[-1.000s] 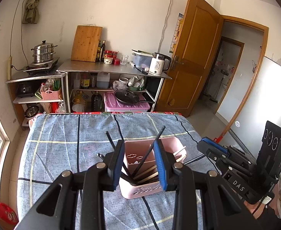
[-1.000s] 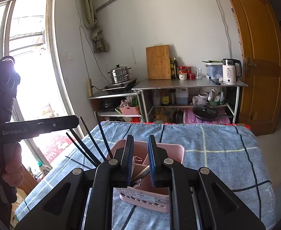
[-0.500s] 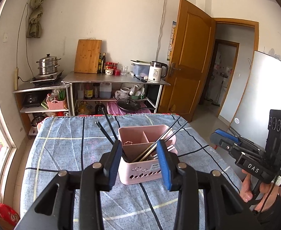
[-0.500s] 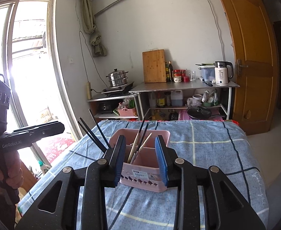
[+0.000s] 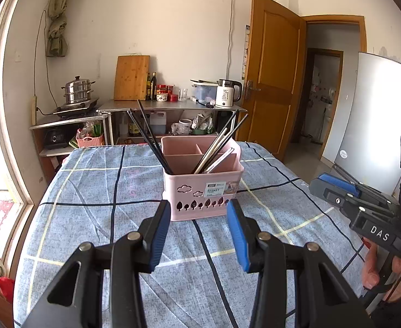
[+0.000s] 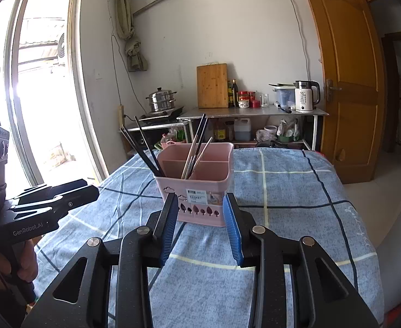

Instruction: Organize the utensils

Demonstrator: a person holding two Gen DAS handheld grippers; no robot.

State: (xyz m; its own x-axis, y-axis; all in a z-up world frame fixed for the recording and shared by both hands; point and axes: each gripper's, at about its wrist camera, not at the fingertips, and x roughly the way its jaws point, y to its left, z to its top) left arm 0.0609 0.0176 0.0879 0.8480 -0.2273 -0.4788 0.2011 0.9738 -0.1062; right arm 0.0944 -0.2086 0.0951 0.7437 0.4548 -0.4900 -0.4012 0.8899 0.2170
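A pink utensil basket [image 5: 201,188] with compartments stands upright on the blue checked cloth [image 5: 91,218]. Black chopsticks [image 5: 148,139] lean out of its left compartment, and wooden and black chopsticks [image 5: 219,147] lean in the right one. My left gripper [image 5: 199,213] is open and empty, just short of the basket's near wall. My right gripper [image 6: 200,207] is open and empty, also just in front of the basket [image 6: 197,183]. The black chopsticks [image 6: 143,147] show there too. The right gripper also shows in the left wrist view [image 5: 345,191], the left gripper in the right wrist view [image 6: 72,191].
A metal shelf table [image 5: 173,106] with a cutting board [image 5: 131,78], bottles and a kettle [image 5: 227,93] stands beyond the far edge. A steamer pot [image 5: 78,90] sits at left. A wooden door [image 5: 271,82] is at right, a window [image 6: 36,95] at left.
Both grippers have pulled back and away from the basket and opened wider. The right gripper's jaws were nearly shut a second ago. The chopsticks stay in the basket.
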